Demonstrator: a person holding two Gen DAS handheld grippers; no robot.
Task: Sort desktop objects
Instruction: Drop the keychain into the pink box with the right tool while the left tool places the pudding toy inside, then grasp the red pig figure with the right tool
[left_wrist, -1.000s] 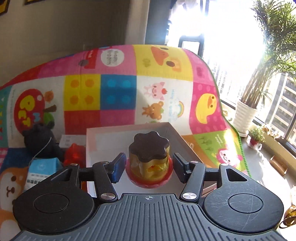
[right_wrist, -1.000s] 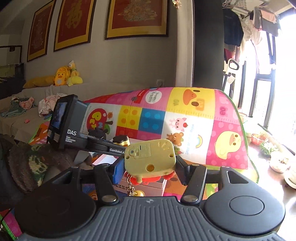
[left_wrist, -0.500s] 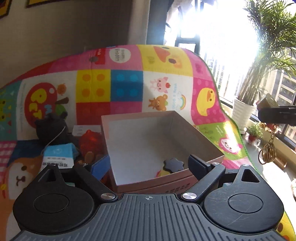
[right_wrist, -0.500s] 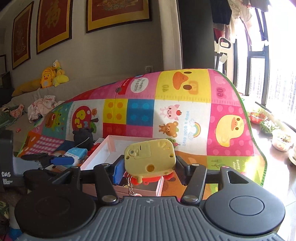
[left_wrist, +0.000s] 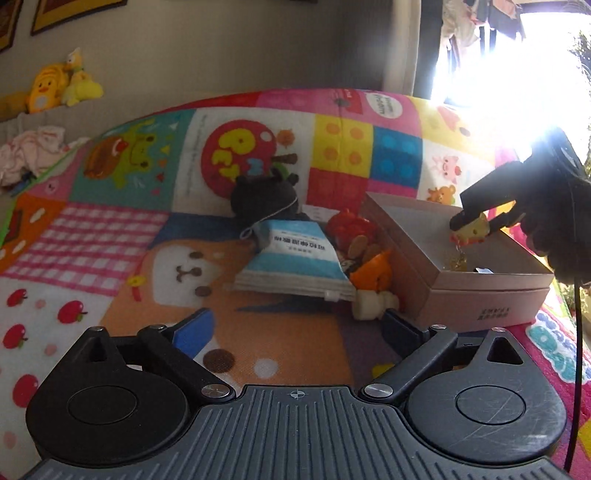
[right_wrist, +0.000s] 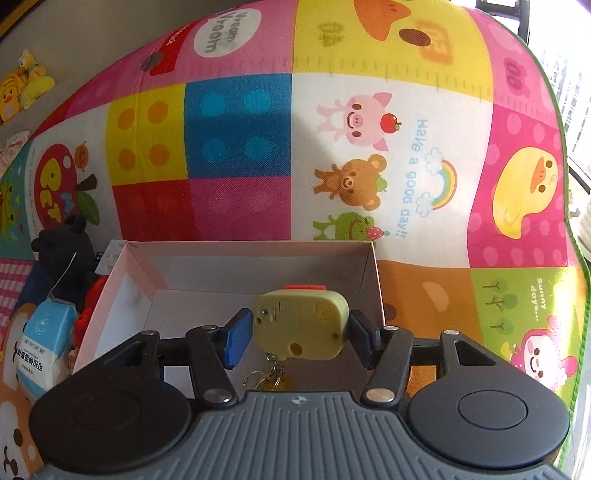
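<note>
The right gripper clamps its fingers on a yellow toy over the open box. The left gripper, fingers just spread wide, holds nothing above the mat.

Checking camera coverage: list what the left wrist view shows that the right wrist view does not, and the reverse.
Left wrist only: the open left gripper, empty, and an orange toy beside the box.
Right wrist only: the mat's pig, bear and rainbow panel.
Both: the pink box, the right gripper holding the yellow keychain toy over it, the tissue pack, the black plush.
</note>
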